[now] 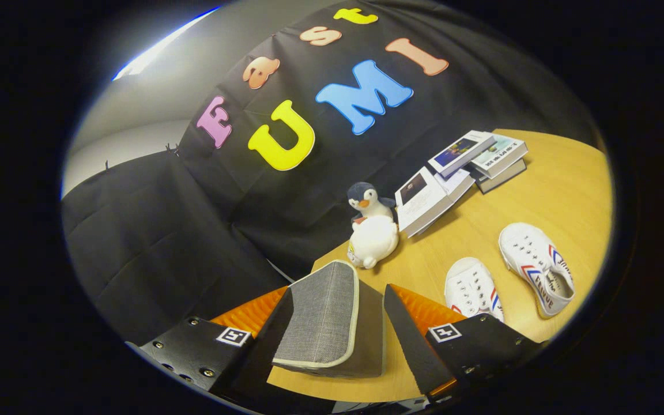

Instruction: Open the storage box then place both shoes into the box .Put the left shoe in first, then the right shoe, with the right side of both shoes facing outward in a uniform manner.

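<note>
Approaching the storage box on the counter, lying between the spread, released gripper fingers; best lifting the lid squarely. Shoes waiting right.

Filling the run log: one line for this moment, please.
gripper: open, straddling grey storage box lid | shoes: both on table, outside box | penguin plush: beyond lid

We read one word, roughly "FEIYUE", on the side of the farther shoe, beside its red and blue stripes. Print on the book covers and the square fiducial markers on the gripper stays illegible.
</note>
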